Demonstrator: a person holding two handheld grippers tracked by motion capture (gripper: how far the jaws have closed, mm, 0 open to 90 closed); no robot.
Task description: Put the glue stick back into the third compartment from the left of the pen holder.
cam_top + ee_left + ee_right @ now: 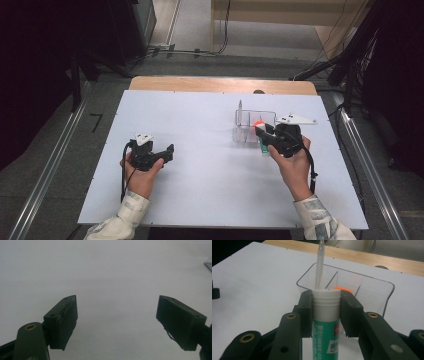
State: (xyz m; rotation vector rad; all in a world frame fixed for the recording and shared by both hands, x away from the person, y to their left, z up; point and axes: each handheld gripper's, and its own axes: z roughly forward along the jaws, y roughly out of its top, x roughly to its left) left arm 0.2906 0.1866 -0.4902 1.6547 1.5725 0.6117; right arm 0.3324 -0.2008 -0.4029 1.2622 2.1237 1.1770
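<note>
clear plastic organiser [384, 293] on desk [200, 190] already holds a pen [320, 262]. right hand-held gripper [326, 312] pinches a green glue stick [325, 340] by its white cap, just in front of organiser; drop-in still pending. left hand-held gripper [117, 322] spread, empty, well left of organiser.

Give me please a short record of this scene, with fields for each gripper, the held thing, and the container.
left gripper: open, holds nothing, above the white table
right gripper: shut on glue stick
glue stick: green body, white cap, upright between the jaws
container: clear plastic organiser with dividers, just behind the glue stick
inside container: a clear pen standing upright; an orange thing, partly hidden
</note>
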